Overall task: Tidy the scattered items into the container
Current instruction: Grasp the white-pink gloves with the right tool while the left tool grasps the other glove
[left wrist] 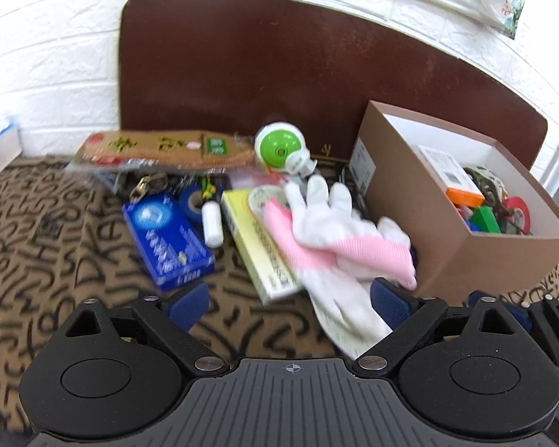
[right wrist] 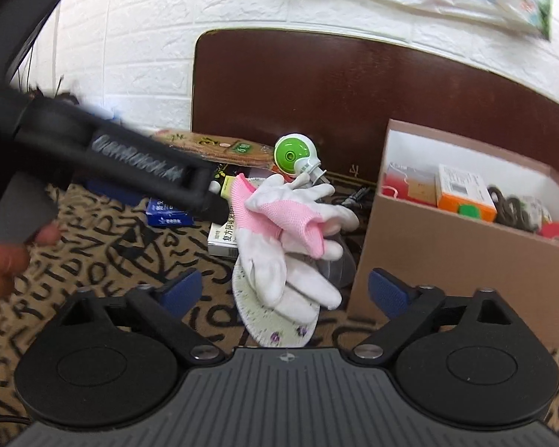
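Note:
A pair of white and pink gloves [left wrist: 335, 238] [right wrist: 279, 223] lies in a heap on the patterned cloth, just left of the brown cardboard box [left wrist: 447, 253] [right wrist: 447, 257]. My left gripper [left wrist: 289, 303] is open, and one glove's white end reaches down between its blue pads, close to the right one. My right gripper [right wrist: 285, 290] is open too, with glove fingers and a flowered white insole [right wrist: 272, 324] lying between and ahead of its pads. In the right wrist view the left gripper [right wrist: 208, 201] comes in from the left, its tip at the gloves' far side.
Left of the gloves lie a yellow box [left wrist: 257, 242], a blue box [left wrist: 167, 238], a blue tape roll [left wrist: 192, 201], a small white bottle [left wrist: 212, 223], a brown packet [left wrist: 160, 149] and a green-and-white round device [left wrist: 279, 147]. The cardboard box holds several items. A dark headboard [left wrist: 279, 74] stands behind.

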